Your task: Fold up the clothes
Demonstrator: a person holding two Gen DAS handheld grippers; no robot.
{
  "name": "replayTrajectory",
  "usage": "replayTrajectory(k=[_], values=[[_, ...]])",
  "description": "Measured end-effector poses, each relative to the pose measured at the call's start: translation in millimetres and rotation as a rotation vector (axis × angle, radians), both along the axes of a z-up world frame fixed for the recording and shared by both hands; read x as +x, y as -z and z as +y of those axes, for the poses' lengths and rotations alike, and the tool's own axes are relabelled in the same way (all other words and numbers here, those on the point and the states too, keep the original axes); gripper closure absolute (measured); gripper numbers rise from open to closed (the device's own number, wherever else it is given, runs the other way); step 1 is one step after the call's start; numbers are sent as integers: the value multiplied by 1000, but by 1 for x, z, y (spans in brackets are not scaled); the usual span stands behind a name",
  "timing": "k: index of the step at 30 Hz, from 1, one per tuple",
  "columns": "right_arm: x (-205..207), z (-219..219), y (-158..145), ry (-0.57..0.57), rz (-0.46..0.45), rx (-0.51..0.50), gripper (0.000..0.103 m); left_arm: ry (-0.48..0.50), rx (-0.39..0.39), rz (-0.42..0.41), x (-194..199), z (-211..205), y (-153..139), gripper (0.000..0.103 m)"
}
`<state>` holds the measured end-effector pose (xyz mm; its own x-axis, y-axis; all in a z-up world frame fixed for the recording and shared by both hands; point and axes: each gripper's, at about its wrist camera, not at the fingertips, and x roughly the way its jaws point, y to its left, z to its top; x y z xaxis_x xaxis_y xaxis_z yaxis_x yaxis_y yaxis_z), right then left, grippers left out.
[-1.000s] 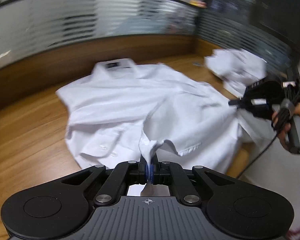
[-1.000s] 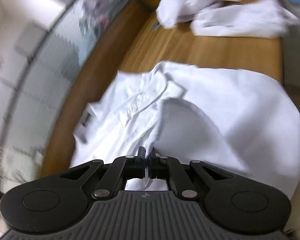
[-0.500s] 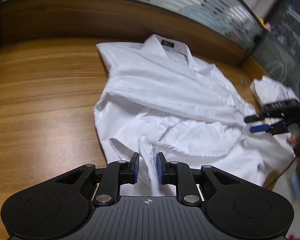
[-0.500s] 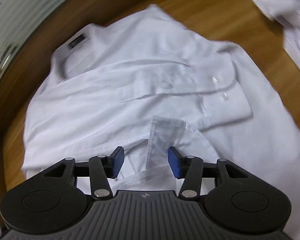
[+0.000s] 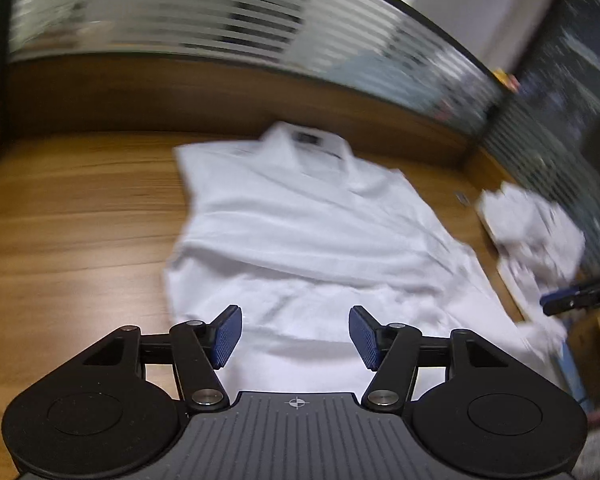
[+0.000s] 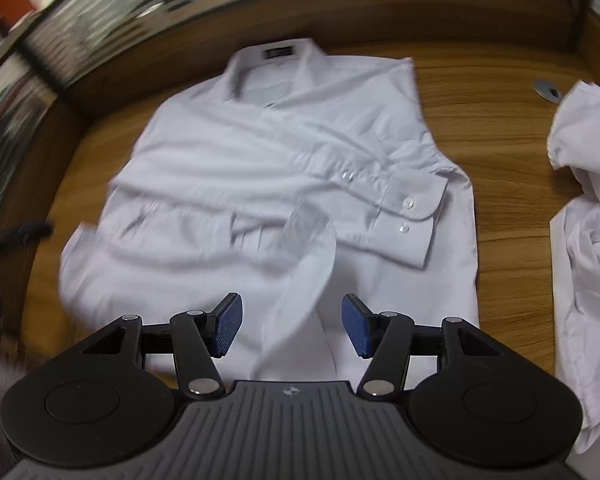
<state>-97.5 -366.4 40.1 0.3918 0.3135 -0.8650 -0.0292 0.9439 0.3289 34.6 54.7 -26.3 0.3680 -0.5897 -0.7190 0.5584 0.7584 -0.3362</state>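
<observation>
Shirt (image 6: 268,168) lies flat on desk (image 6: 492,128), collar toward far edge, both sleeves crossed over chest, cuffs near middle. Your left gripper (image 5: 295,334) and right gripper (image 6: 290,330) hover over hem end, fingers spread wide, holding nothing. Judgement: body looks ready for lengthwise fold. Pinch hem corners evenly, lift low, carry toward collar without dragging sleeves loose. Keep clear of crumpled clothes pile (image 6: 588,200) at your right

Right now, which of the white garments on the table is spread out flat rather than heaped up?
The collared white shirt below both open grippers, its sleeves folded across its front. The other white clothes are a crumpled heap to its right.
</observation>
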Motion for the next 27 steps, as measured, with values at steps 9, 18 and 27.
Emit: replayTrajectory(k=[9, 18, 27], values=[[-55, -20, 15, -256, 19, -91, 42, 231, 117, -32, -20, -99, 6, 41], [-83, 3, 29, -544, -128, -355, 40, 378, 206, -68, -16, -172, 33, 41], [-95, 29, 61, -929, -265, -625, 49, 472, 240, -95, -19, -202, 53, 57]])
